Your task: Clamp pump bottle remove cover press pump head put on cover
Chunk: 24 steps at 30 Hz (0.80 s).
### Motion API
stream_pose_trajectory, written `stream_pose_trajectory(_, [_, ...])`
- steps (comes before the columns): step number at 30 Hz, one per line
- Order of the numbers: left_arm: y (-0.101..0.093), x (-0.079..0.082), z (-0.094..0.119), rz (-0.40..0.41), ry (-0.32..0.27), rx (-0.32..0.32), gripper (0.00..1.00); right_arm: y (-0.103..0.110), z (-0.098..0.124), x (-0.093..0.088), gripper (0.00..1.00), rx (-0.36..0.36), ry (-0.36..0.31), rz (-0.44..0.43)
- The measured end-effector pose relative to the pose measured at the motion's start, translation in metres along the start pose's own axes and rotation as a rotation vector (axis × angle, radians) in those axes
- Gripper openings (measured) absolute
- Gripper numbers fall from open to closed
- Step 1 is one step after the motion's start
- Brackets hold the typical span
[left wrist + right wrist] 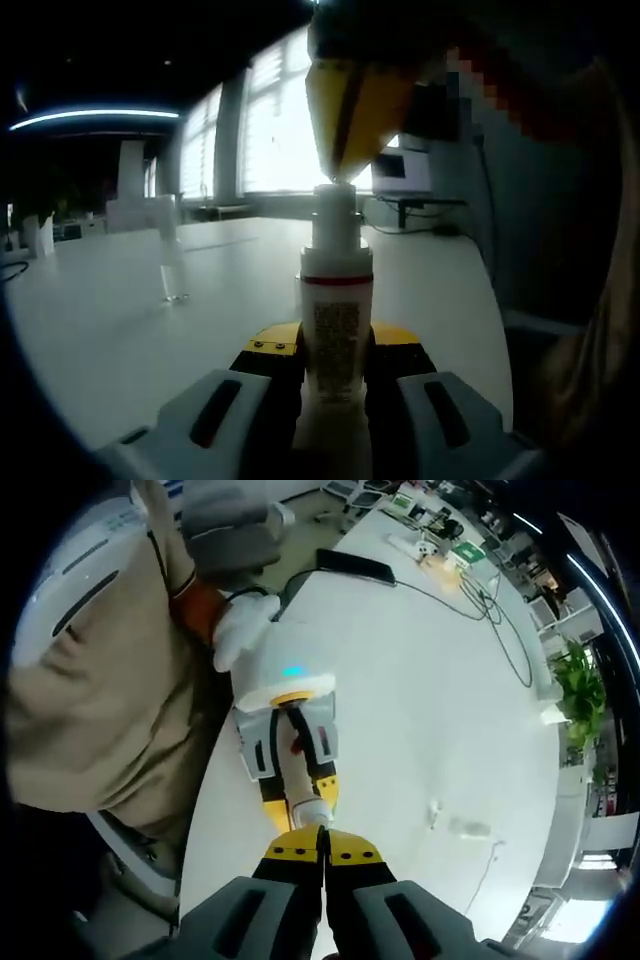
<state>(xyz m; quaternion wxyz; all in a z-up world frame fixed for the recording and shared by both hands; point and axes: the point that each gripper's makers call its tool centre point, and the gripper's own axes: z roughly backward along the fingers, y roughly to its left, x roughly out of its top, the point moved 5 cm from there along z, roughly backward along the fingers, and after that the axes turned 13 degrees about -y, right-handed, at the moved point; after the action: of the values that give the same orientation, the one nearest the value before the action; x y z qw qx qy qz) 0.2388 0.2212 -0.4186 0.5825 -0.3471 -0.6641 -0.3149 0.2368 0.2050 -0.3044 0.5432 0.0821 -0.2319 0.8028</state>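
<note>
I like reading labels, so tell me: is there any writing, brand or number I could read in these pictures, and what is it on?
None can be read.
Pump bottle: a block of dark print under a red band, too blurred to read.
Green-and-white items at the table's far end: too small to read.

1. The place looks like an office or lab.
2. A long white table (440,730) carries cables (470,600) and small devices at its far end.
3. Tall windows with blinds (275,120) line one wall.
4. A monitor (400,165) stands by the windows.
5. A potted plant (580,690) grows beside the table.
</note>
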Motion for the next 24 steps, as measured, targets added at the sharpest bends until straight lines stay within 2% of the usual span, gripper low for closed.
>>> stream_pose_trajectory(6, [-0.0008,0.0007,0.0001,0.0,0.001,-0.001,0.14,-0.0039,-0.0017,-0.0004,0.0,-0.018,0.016,0.002])
stream_pose_trajectory(10, [-0.0003,0.0007,-0.0002,0.005,0.001,-0.002,0.14,-0.0035,-0.0003,-0.0013,0.0,-0.007,-0.001,-0.004])
stream_pose_trajectory(15, [-0.0005,0.0005,-0.0008,0.009,0.003,-0.005,0.14,-0.0007,-0.0001,-0.0013,0.0,-0.011,-0.01,0.031])
stream_pose_trajectory(24, [-0.0002,-0.0002,-0.0008,0.013,0.004,-0.007,0.14,0.0001,0.0006,-0.002,0.0,-0.009,-0.02,0.024])
